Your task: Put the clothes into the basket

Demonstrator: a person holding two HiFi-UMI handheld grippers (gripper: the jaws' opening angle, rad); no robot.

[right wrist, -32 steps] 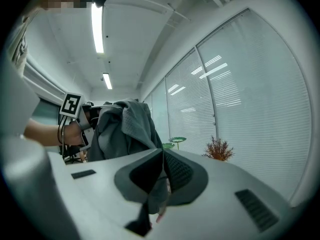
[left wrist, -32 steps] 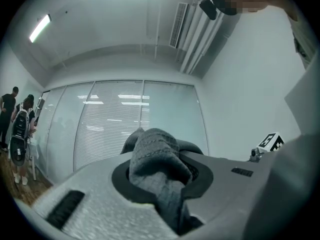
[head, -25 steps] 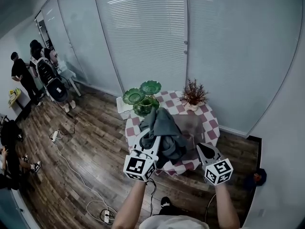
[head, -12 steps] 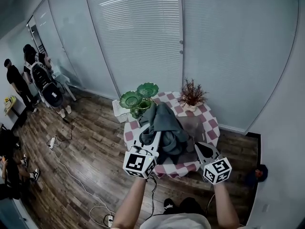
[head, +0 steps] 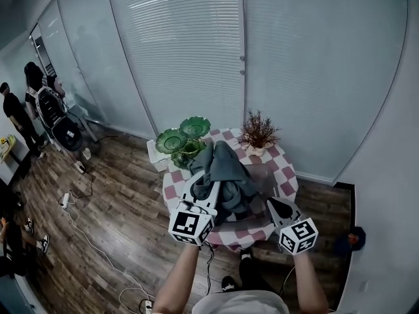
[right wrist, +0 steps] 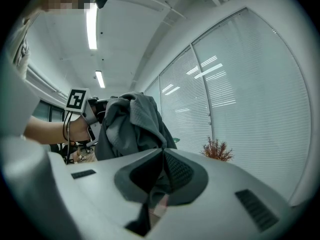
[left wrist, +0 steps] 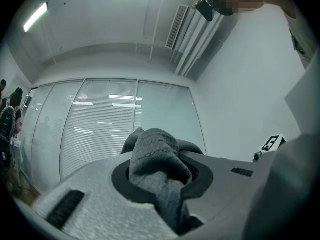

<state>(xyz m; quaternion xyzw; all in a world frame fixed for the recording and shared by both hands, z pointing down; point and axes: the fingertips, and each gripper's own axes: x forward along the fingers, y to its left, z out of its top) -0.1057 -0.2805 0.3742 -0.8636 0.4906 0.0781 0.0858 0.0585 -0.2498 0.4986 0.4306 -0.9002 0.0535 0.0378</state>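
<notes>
A dark grey garment (head: pixel 226 175) hangs bunched above the round table with a pink-and-white checked cloth (head: pixel 283 175). My left gripper (head: pixel 203 188) is shut on its upper fold. In the left gripper view the knitted cloth (left wrist: pixel 152 156) fills the space between the jaws of that gripper (left wrist: pixel 161 181). My right gripper (head: pixel 272 203) is off to the right of the garment, jaws shut, tips touching, nothing seen pinched (right wrist: pixel 163 151). In the right gripper view the garment (right wrist: pixel 132 124) hangs at left from the left gripper (right wrist: pixel 97 111). A white basket (head: pixel 154 154) sits at the table's far left side.
Green glass dishes (head: pixel 183 136) stand at the table's back left, beside the basket. A dried plant in a pot (head: pixel 256 135) stands at the back. Blinds and glass walls lie behind. Cables (head: pixel 85 227) trail over the wood floor, and people stand far left.
Both grippers and the hanging garment have drifted slightly across the table. The left grip on the cloth is unchanged and the right jaws stay shut.
</notes>
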